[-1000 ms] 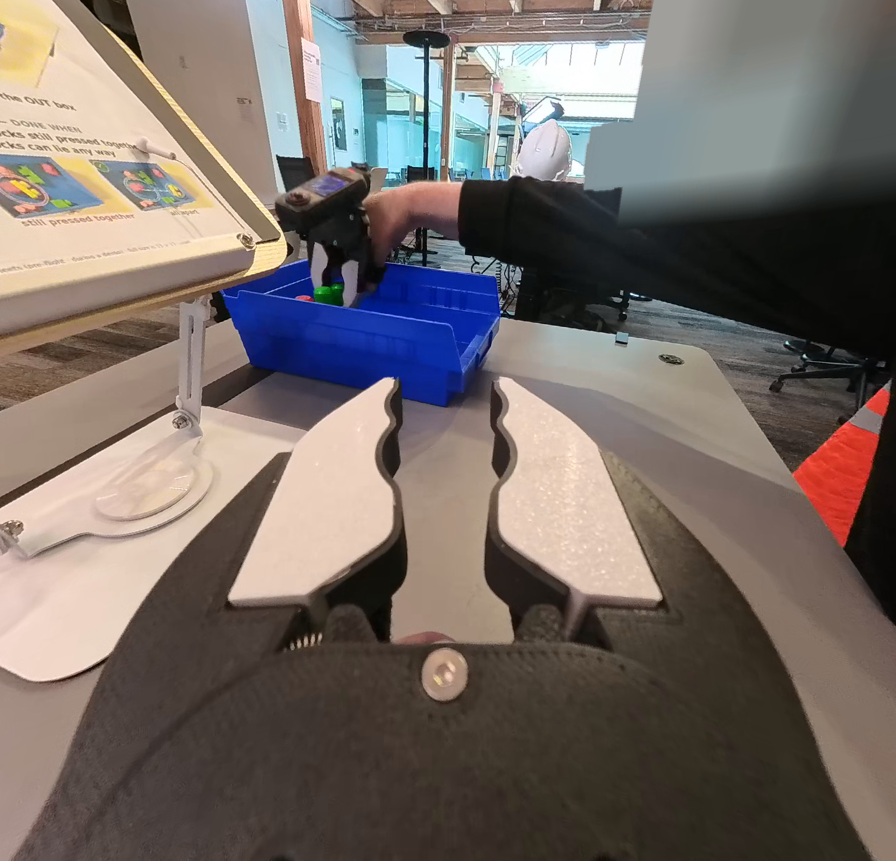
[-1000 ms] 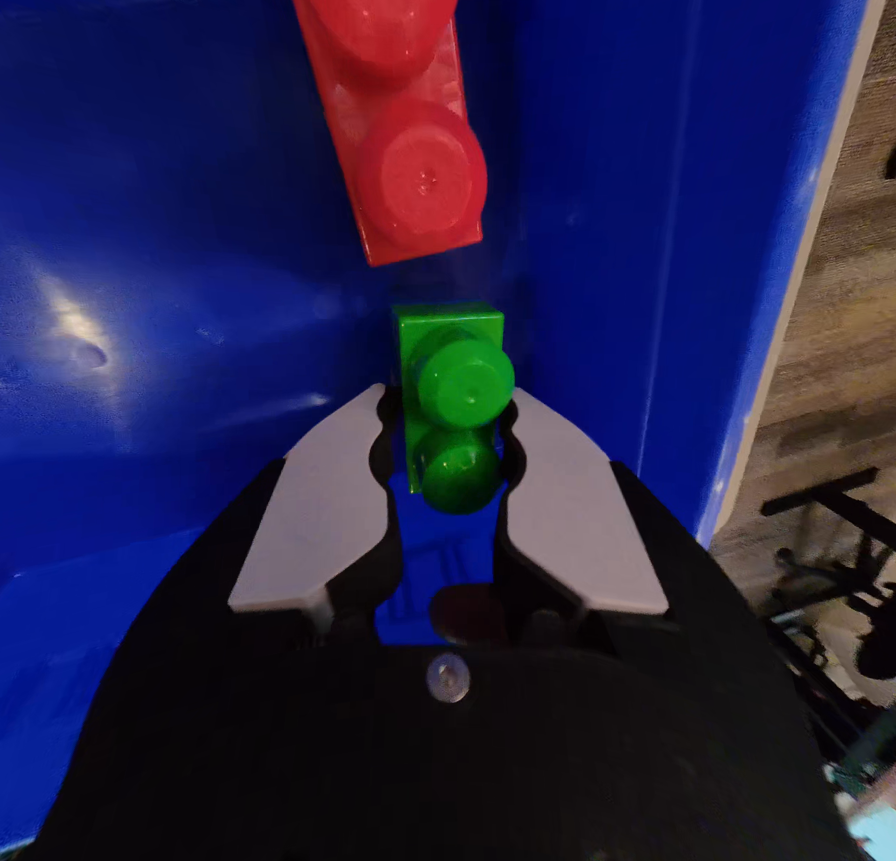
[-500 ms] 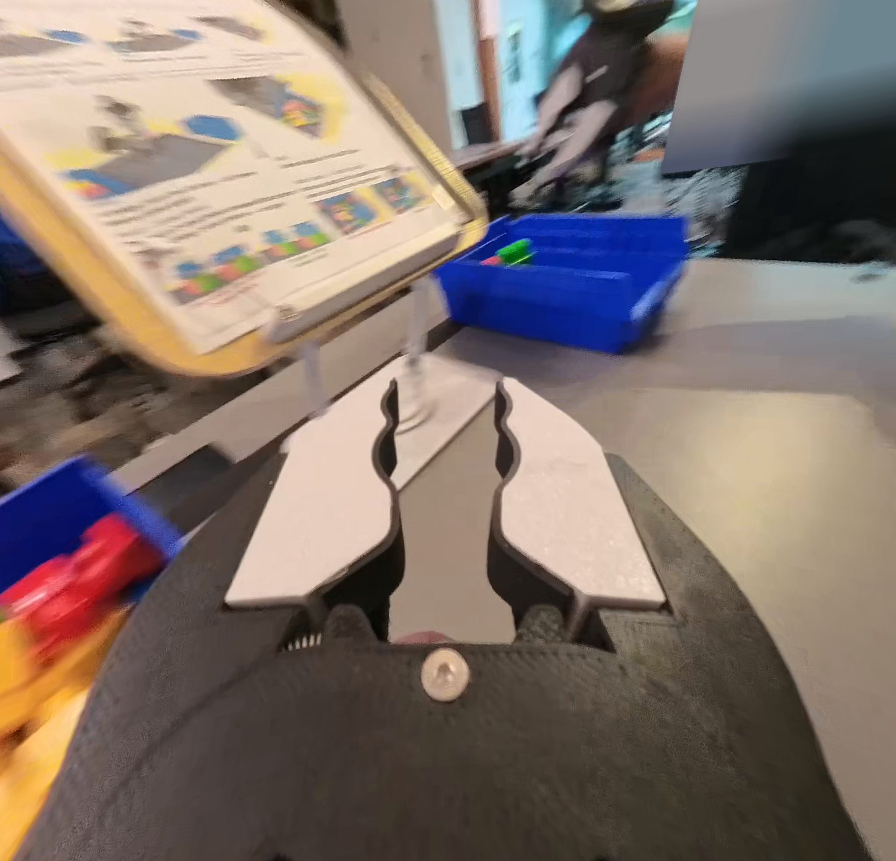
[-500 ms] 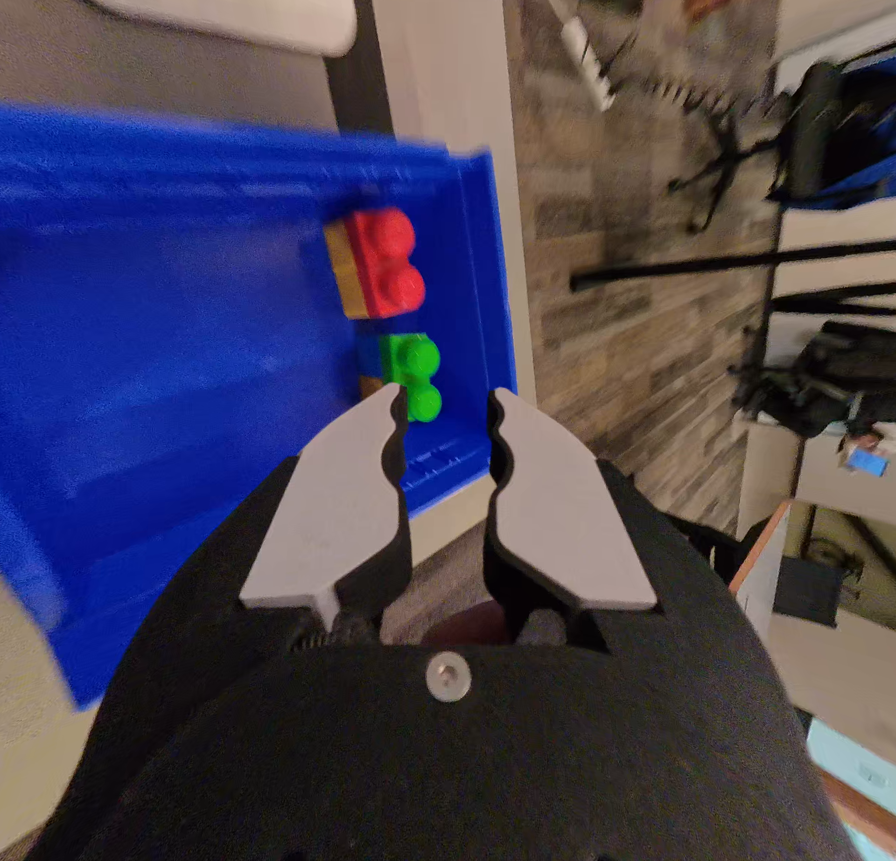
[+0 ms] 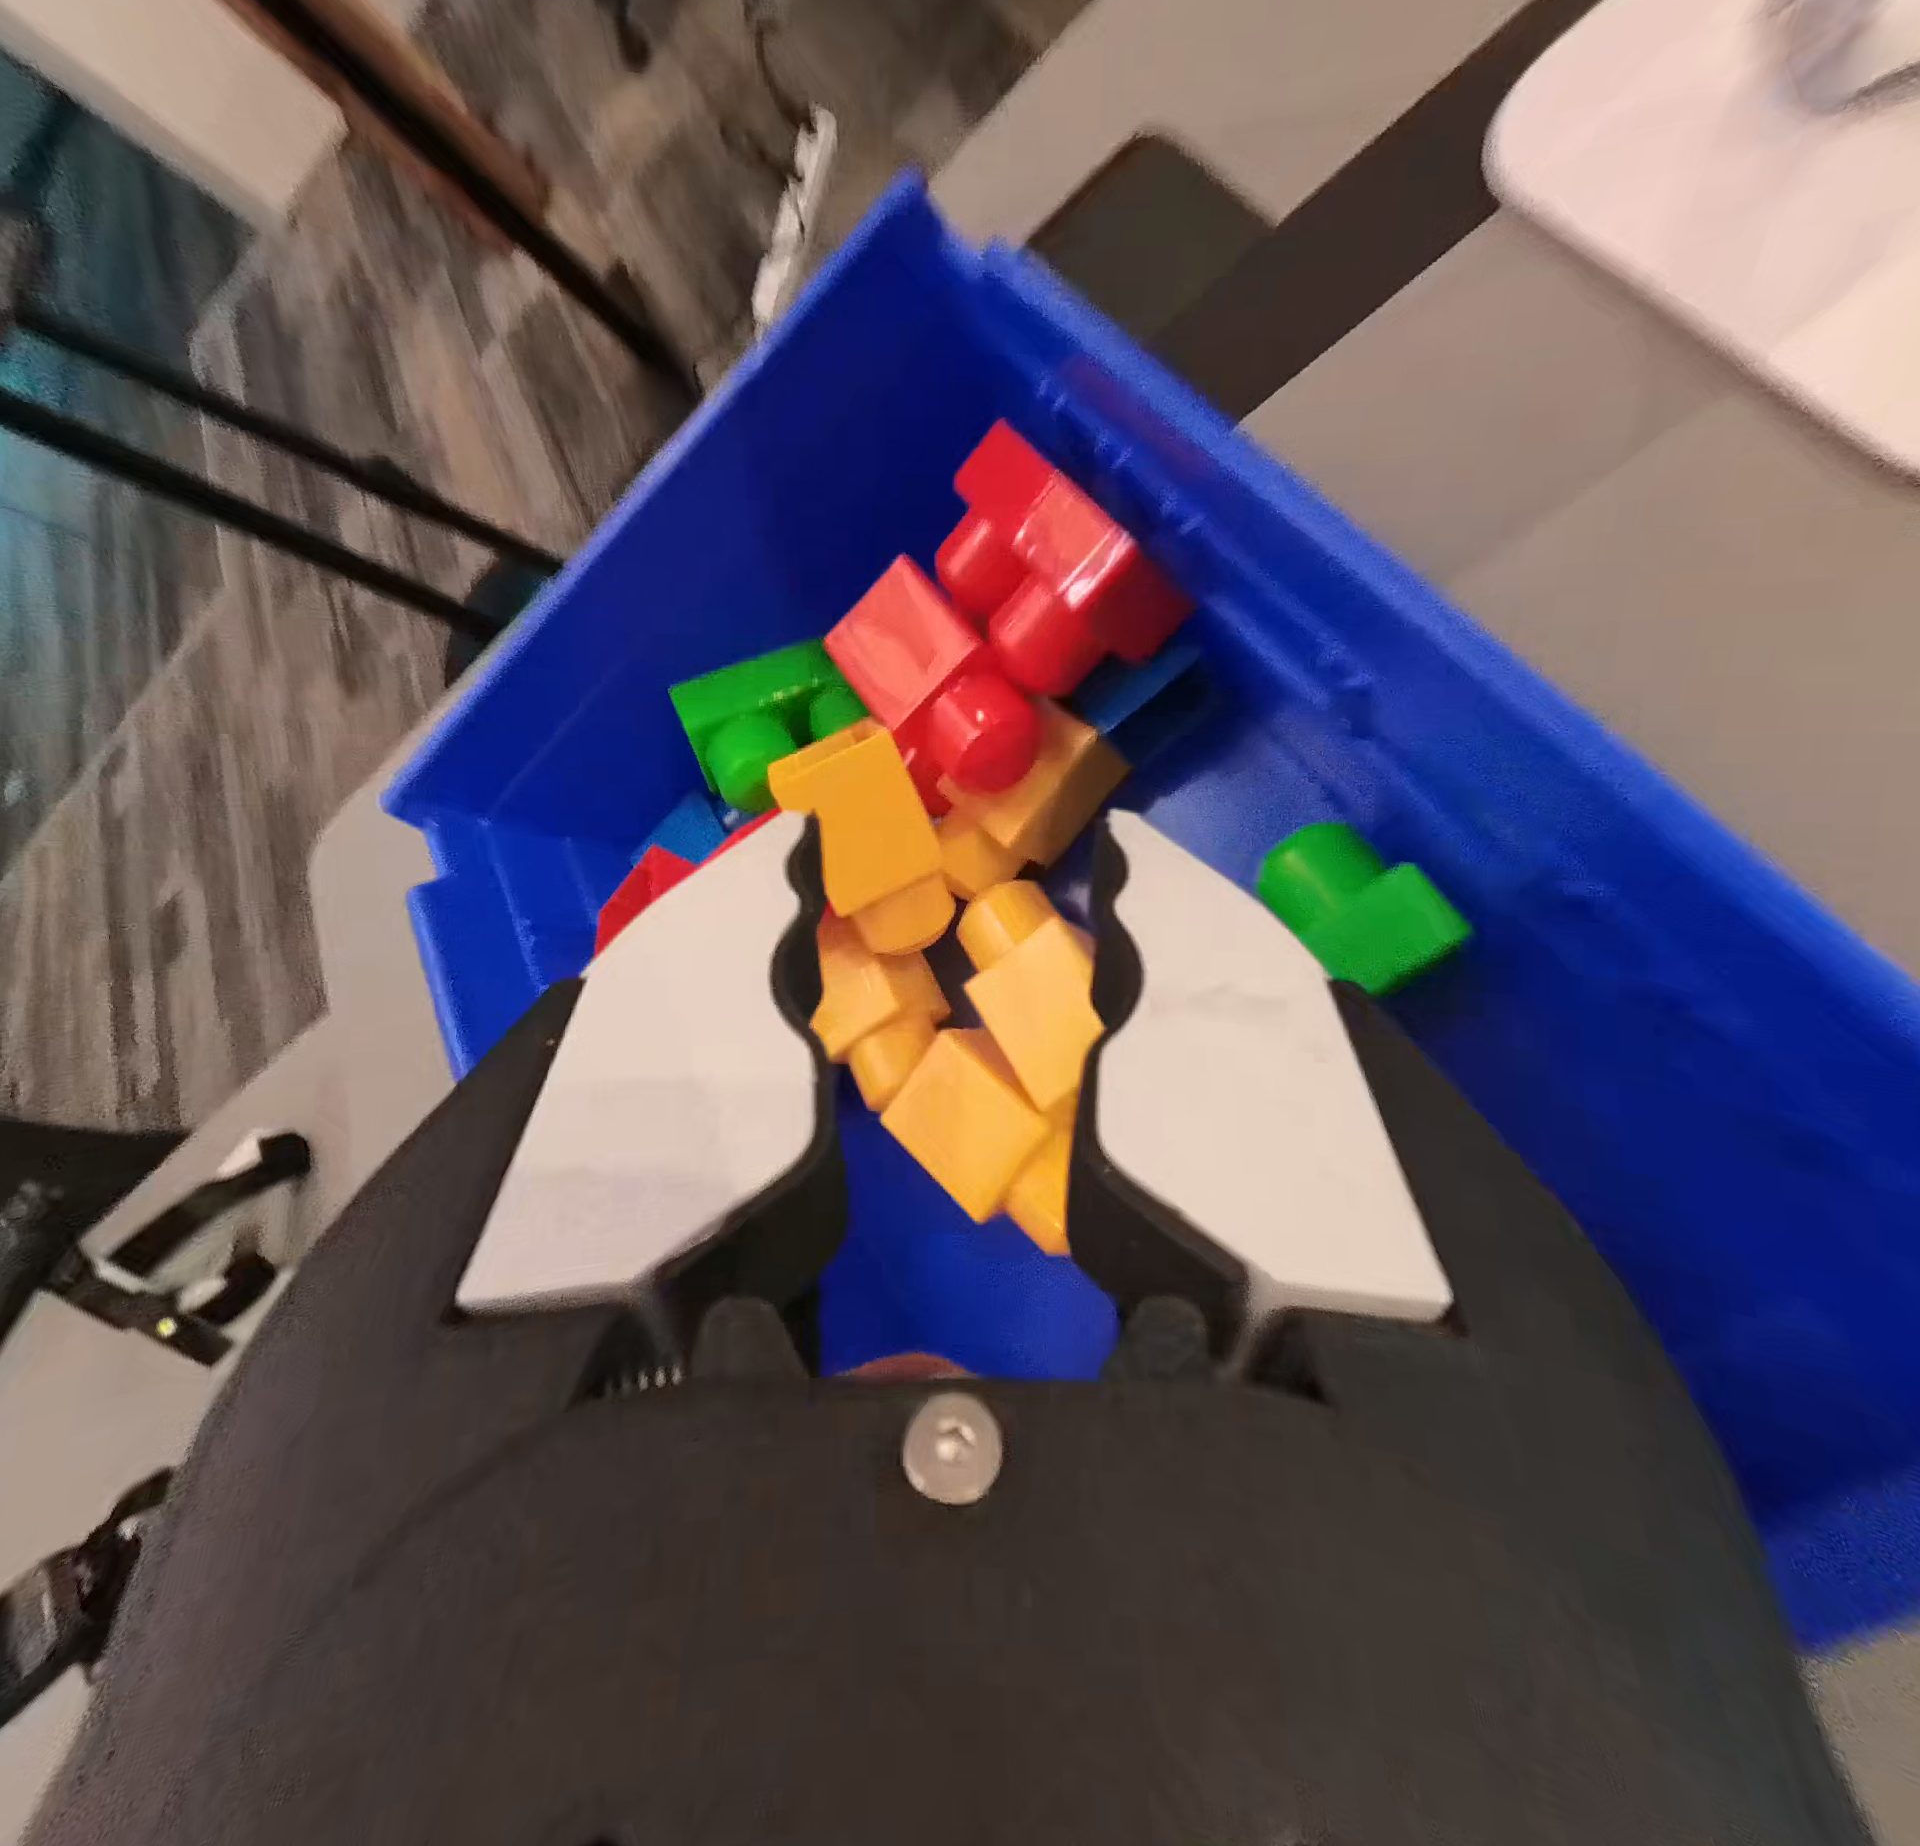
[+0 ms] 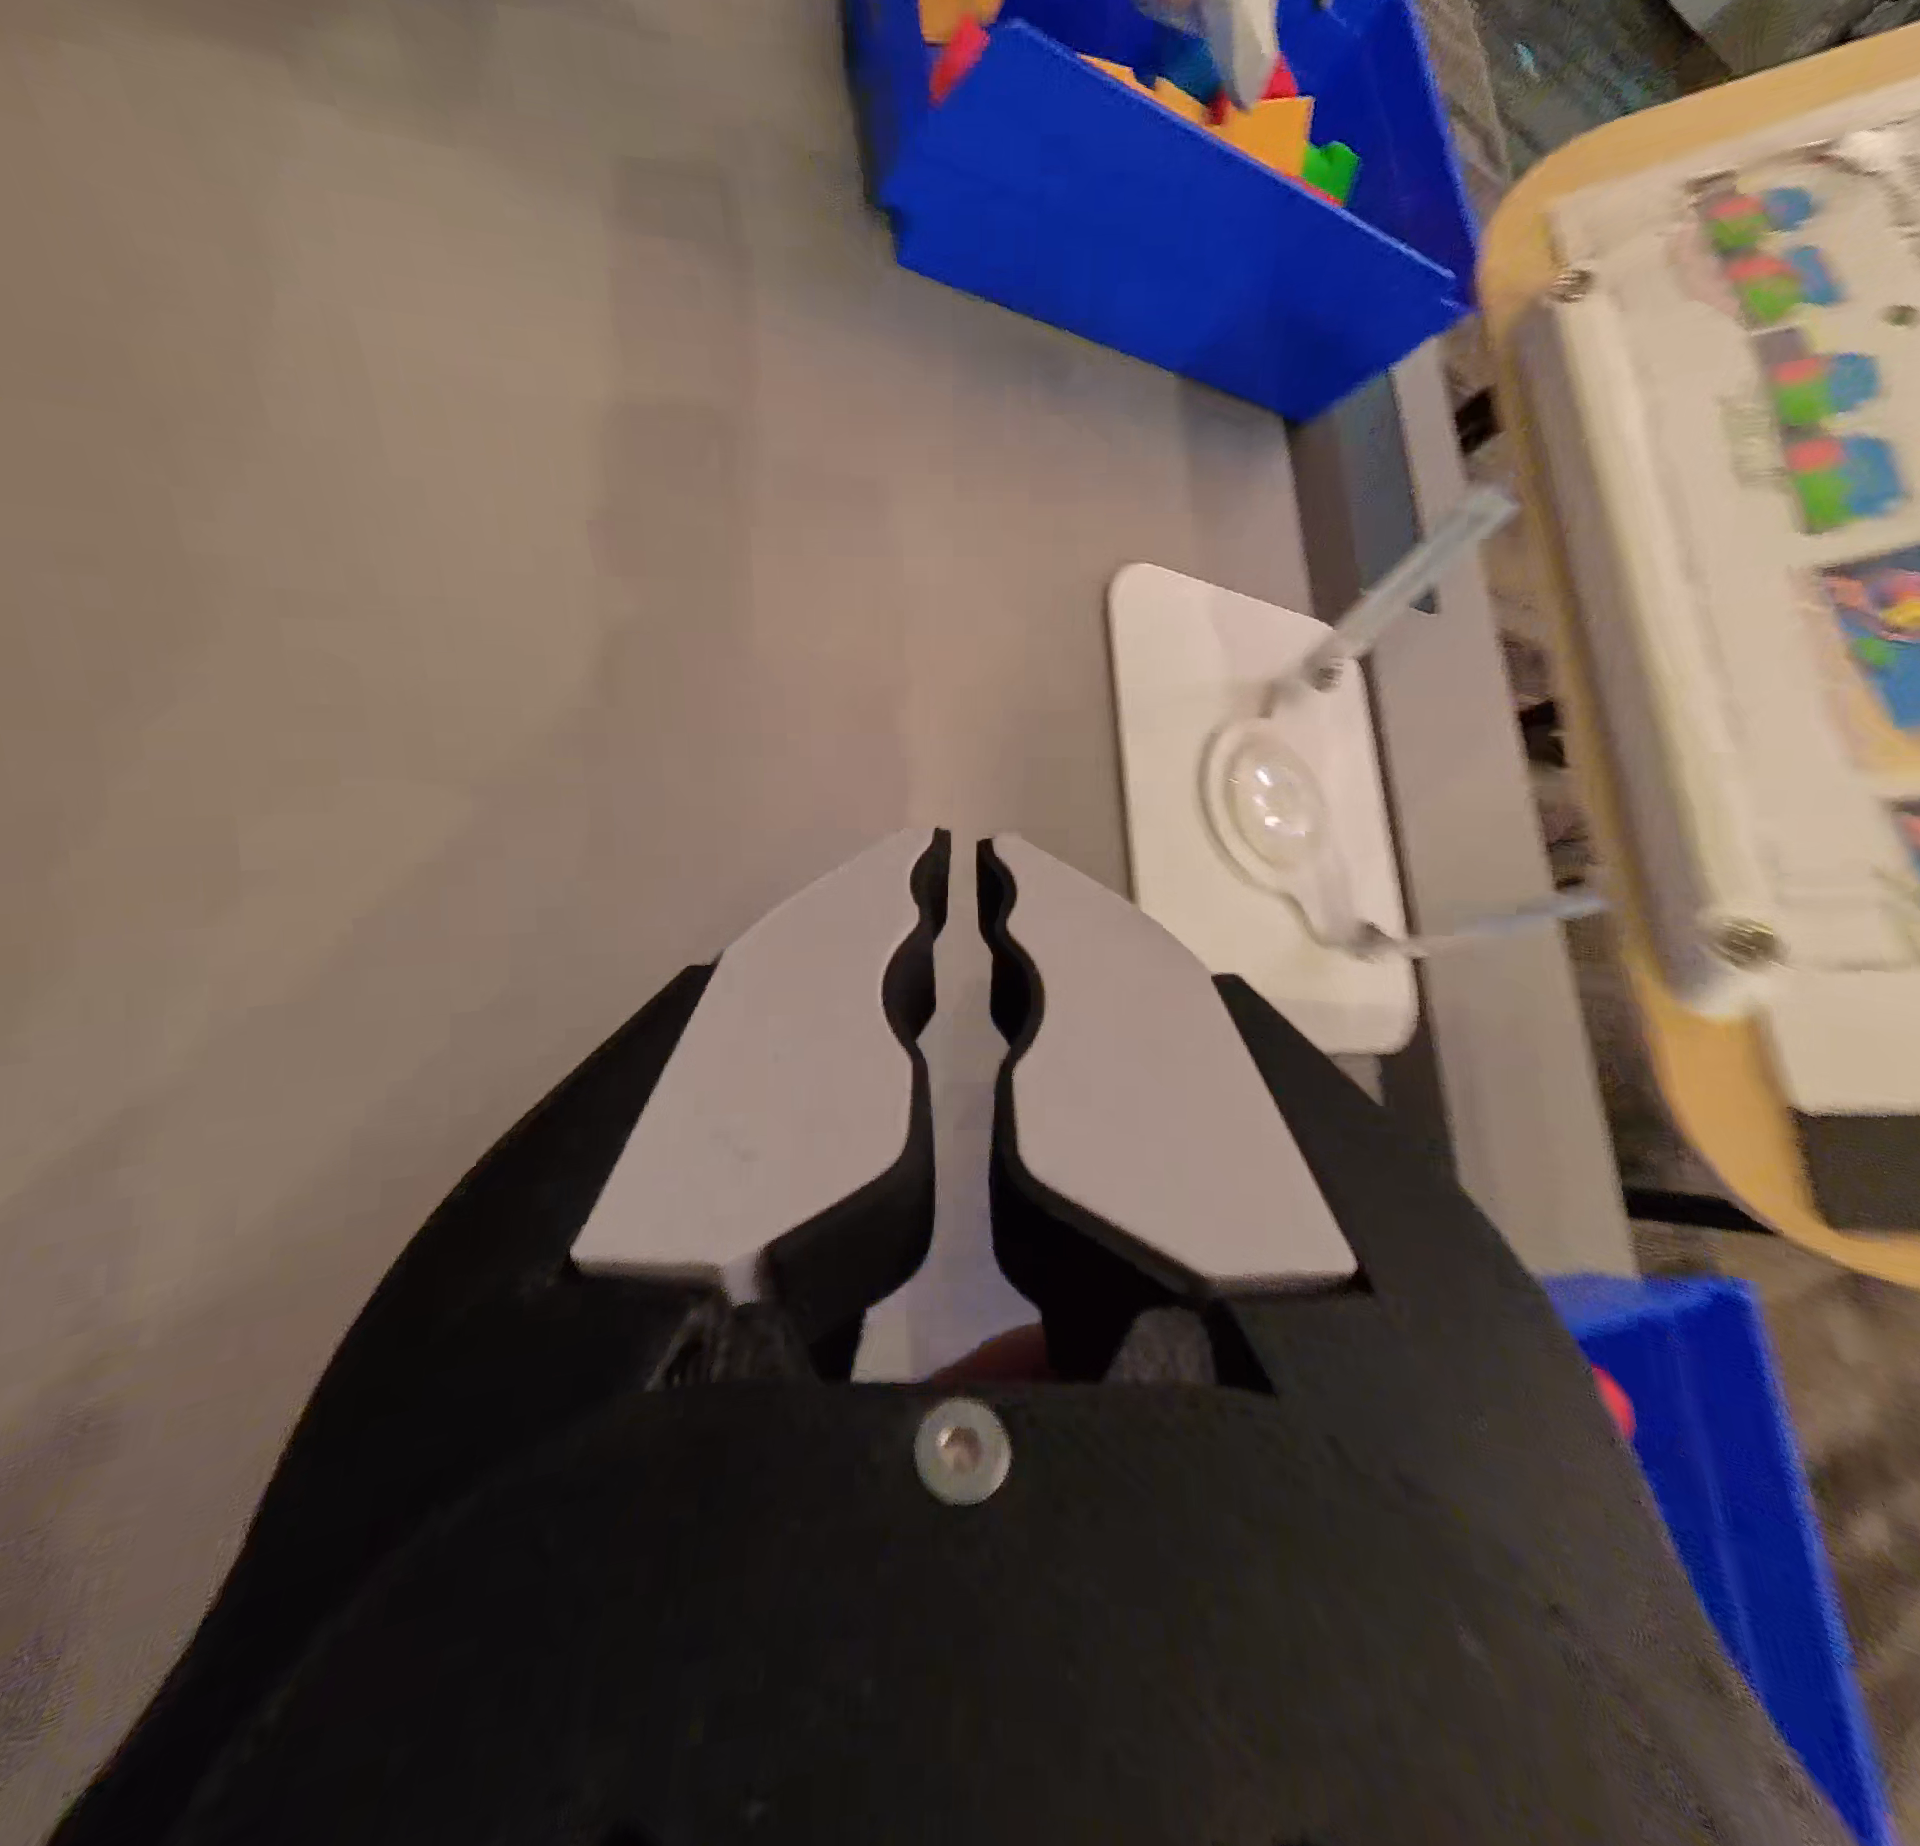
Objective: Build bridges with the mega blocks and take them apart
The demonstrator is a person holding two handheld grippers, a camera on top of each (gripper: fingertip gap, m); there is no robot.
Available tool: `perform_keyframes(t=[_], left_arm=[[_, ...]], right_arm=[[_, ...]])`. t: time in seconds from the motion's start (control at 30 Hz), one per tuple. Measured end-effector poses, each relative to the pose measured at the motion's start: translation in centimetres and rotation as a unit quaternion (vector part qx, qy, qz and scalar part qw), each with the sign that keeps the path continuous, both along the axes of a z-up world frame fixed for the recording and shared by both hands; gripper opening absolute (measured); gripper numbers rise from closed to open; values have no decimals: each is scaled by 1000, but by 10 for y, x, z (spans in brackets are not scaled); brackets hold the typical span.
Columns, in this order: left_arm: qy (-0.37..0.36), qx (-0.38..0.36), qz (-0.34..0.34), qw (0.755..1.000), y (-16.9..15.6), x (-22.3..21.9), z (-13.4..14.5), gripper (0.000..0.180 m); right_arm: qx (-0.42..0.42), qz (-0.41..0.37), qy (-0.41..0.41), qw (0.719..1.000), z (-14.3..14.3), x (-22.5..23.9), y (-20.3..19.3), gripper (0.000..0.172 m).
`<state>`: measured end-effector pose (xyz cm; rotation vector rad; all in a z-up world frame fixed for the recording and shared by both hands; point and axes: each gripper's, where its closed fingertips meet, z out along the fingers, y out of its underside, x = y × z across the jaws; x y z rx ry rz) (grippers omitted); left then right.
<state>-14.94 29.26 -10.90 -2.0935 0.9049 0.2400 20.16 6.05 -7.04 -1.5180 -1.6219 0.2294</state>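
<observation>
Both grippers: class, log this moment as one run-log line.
left gripper: open over yellow blocks in blue bin | right gripper: nearly shut, empty, above grey table

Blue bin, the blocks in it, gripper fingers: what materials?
Blue bin: looks like moulded plastic, semi-gloss, ribbed walls.
Blocks: glossy hard plastic, sharp highlights on the red studs.
Left gripper fingers: matte pale plates on black, grainy bodies, possibly 3D-printed plastic; can't confirm.
</observation>
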Motion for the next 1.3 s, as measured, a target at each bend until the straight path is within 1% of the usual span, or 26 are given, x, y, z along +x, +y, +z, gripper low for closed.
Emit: perform_keyframes(t=[0.03,0.1,0.17,0.23,0.3,0.33,0.43,0.5,0.6,0.67,0.7,0.8,0.87,0.9,0.93,1.0,1.03,1.1,1.13,1.2,1.27,1.3], left_arm=[[4,-21,15,1000,9,-5,-10,55],[11,-45,35,998,23,-15,-26,56],[26,-63,50,996,33,-23,-39,61],[31,-68,54,996,41,-25,-45,56],[40,-77,63,994,45,-29,-51,44],[46,-72,62,994,48,-29,-52,39],[59,-66,64,994,51,-29,-52,38],[61,-55,64,995,49,-30,-48,37],[42,-33,62,997,39,-30,-28,37],[18,-12,46,999,19,-20,0,37],[-4,-5,26,1000,3,-8,15,37],[-50,9,-70,996,-62,43,57,37],[-87,-11,-153,984,-114,86,69,37],[-78,-23,-182,980,-138,103,68,37],[-63,-36,-210,975,-160,117,62,37],[-61,-72,-263,960,-199,148,45,37],[-54,-101,-286,951,-216,160,30,37],[-45,-154,-315,935,-238,177,-2,37],[-47,-189,-332,923,-248,184,-19,37],[-33,-220,-335,916,-253,188,-46,37],[-27,-257,-342,903,-260,189,-66,37],[-20,-255,-337,906,-257,187,-72,37]], right_arm=[[-10,7,2,1000,-10,-7,-4,5],[-30,16,3,999,-29,-17,-11,5],[-47,27,19,998,-41,-24,-17,2],[-54,29,28,998,-51,-26,-18,1],[-70,32,32,997,-62,-27,-18,0],[-74,30,33,996,-66,-27,-17,0],[-74,28,36,996,-77,-27,-14,0],[-58,25,36,997,-82,-26,-12,0],[-36,23,31,999,-87,-24,-9,0],[-18,16,28,999,-90,-22,-5,0],[-9,12,27,1000,-91,-22,-3,0],[1,14,27,1000,-95,-23,-2,0],[0,18,26,1000,-98,-24,-3,0],[-2,20,27,999,-100,-25,-4,0],[-4,21,26,999,-101,-26,-5,0],[-5,23,21,1000,-106,-25,-6,0],[-3,23,16,1000,-109,-25,-6,0],[-2,25,2,1000,-115,-22,-6,0],[0,24,-3,1000,-118,-20,-4,0],[-2,20,-8,1000,-121,-18,-2,0],[-5,18,-3,1000,-120,-17,-2,0],[-6,19,-3,1000,-120,-17,-3,0]])
